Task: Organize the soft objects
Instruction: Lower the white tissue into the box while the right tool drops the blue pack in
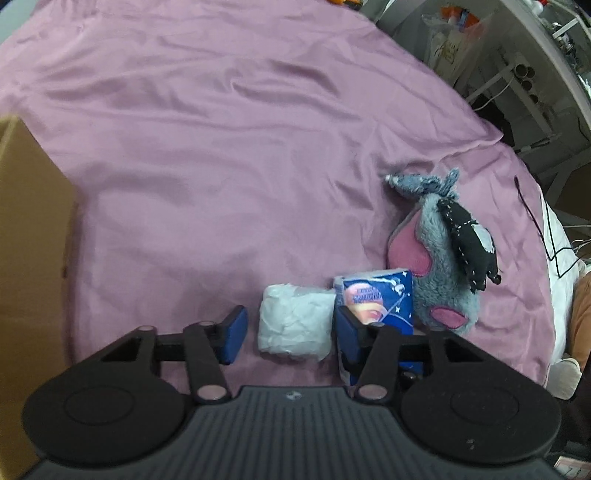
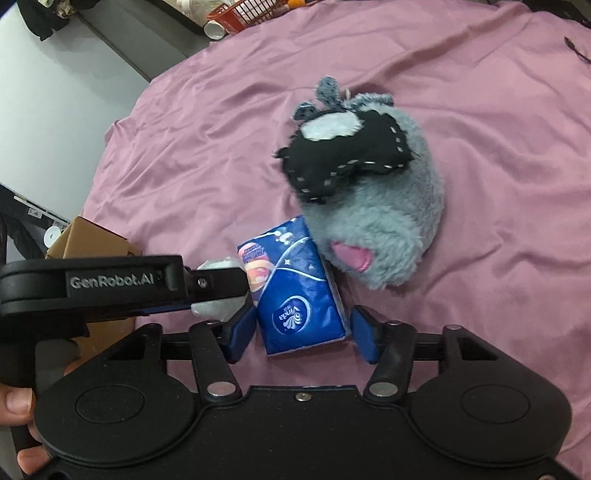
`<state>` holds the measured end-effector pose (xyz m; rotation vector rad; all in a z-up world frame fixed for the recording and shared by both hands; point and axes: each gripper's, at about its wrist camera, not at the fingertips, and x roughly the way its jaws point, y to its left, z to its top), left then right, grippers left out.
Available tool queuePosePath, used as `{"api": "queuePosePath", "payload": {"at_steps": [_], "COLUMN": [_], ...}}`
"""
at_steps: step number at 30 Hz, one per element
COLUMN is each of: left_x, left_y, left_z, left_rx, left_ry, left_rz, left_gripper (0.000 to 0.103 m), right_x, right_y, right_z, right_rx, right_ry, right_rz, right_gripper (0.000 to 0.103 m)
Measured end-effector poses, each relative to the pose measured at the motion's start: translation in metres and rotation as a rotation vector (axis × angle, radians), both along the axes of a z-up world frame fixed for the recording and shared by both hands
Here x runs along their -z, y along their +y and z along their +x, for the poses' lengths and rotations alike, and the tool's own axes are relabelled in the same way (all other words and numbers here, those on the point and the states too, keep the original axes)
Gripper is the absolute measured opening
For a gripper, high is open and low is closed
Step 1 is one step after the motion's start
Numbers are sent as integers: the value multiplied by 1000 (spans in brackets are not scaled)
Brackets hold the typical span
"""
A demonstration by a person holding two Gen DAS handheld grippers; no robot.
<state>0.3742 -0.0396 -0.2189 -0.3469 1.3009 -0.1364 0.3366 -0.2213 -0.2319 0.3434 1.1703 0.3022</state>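
In the left wrist view my left gripper [image 1: 291,332] is open, its blue pads on either side of a white crumpled soft bundle [image 1: 295,325] lying on the pink bedsheet [image 1: 221,147]. Just right of it is a blue tissue pack [image 1: 384,295], partly behind the right finger. Beyond that lies a grey-blue plush toy [image 1: 439,258] with pink patches and a black stitched piece. In the right wrist view my right gripper [image 2: 303,334] is open around the blue tissue pack [image 2: 299,295], with small gaps on both sides. The plush toy [image 2: 373,206] touches the pack's far end.
A cardboard box [image 1: 29,258] stands at the left, also visible behind the left gripper's black body [image 2: 110,284]. A hand [image 2: 14,402] holds that gripper. The bed's edge runs along the right, with shelves and clutter [image 1: 517,74] beyond; an orange basket [image 2: 243,11] sits past the far edge.
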Motion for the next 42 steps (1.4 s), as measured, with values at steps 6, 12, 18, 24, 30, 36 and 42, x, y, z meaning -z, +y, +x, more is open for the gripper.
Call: {"api": "queuePosePath", "payload": {"at_steps": [6,12,18,24,30,36,42], "left_x": [0,-15,-38,-62,-82,-102,-119], "left_y": [-1,3,11,30,53,73,92], "left_z": [-2,-9,-23,-44,-65,-82,-97], "left_rx": [-4,-25,-39,-64,-86,-106,-128], "left_ry": [4,-6,-50,-92,-124,-165,-206], "left_rz": [30,42,37,22,24,18,12], "left_gripper": [37,37,37,37,37,37,37], "right_x": [0,-7,-19,-42,-62,-84,-104], "right_y": [-2,-1,-3,-8,-1,10,30], "right_z": [-1,-6,-15,-33,-52,-64,-70], "right_rx": [-11,-21,-8,24,25,24,7], "right_ry": [-13,-22,-28,-47,-78,-118,-163], "right_rz": [4,-14,-13,4,13,10,11], "right_gripper": [50,47,46,46,46,46,46]}}
